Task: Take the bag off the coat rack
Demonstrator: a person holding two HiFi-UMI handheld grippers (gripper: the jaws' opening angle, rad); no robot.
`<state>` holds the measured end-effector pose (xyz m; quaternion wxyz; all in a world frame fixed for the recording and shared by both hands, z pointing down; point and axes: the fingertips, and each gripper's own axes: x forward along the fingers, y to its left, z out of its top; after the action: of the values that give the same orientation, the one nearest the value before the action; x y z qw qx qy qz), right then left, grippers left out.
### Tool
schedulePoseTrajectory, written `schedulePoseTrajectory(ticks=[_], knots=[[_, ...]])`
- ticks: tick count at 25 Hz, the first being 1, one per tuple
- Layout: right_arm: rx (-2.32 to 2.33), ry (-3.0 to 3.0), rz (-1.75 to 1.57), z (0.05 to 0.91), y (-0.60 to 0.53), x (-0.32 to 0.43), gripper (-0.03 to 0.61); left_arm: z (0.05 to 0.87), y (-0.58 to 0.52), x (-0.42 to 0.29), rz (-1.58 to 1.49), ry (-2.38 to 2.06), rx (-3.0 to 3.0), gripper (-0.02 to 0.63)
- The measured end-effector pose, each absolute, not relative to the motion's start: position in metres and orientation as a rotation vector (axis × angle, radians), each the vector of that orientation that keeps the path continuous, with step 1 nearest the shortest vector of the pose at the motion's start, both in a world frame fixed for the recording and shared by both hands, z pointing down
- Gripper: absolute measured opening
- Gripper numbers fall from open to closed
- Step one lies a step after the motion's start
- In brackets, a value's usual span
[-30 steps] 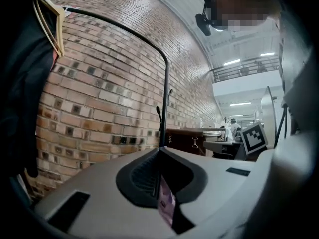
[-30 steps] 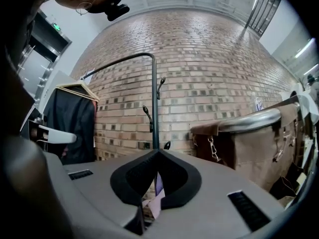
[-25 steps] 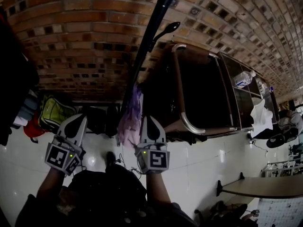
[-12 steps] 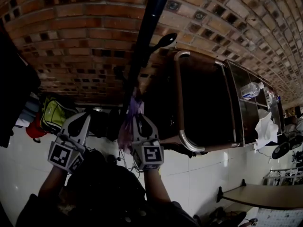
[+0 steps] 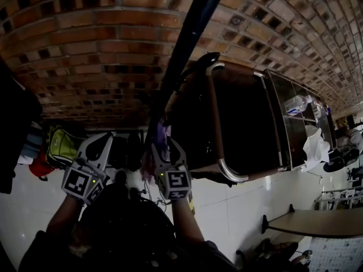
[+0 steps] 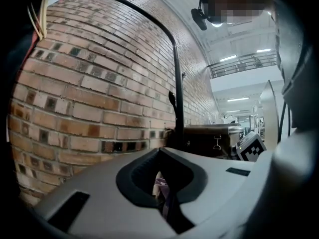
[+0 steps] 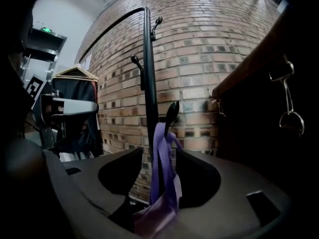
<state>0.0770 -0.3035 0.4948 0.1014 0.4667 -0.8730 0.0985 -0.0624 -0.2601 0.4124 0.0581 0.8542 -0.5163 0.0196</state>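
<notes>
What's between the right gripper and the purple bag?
Nothing: the right gripper view shows the purple bag hanging inside the right gripper, whose jaws have just been opening.

Head view: coat rack (image 5: 187, 35) pole runs off the top edge, its foot hidden; bag (image 5: 150, 158) mostly covered, only a purple strip shows. Left gripper (image 6: 159, 153): just a purple sliver in the narrow jaw gap, can't tell if the pads touch it. Right gripper view: the lower edge cuts the bag's bottom.
</notes>
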Motion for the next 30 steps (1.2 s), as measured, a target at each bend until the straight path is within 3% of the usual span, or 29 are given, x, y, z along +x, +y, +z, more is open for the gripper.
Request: schedulePoseTrajectory(ticks=[17,26,30], knots=[[1.457,-2.481,0.327,0.521,-0.339,0.072,0.189,0.449,-0.317,-0.058,0.145,-1.346,2.625,0.020],[1.483,-2.468,0.246,0.518,-0.340,0.067,0.064,0.460,-0.328,-0.047,0.190,-1.269,2.648,0.021],[1.486,-2.481,0.222,0.517,-0.340,0.067,0.048,0.460,-0.330,-0.042,0.202,-1.235,2.673,0.020]])
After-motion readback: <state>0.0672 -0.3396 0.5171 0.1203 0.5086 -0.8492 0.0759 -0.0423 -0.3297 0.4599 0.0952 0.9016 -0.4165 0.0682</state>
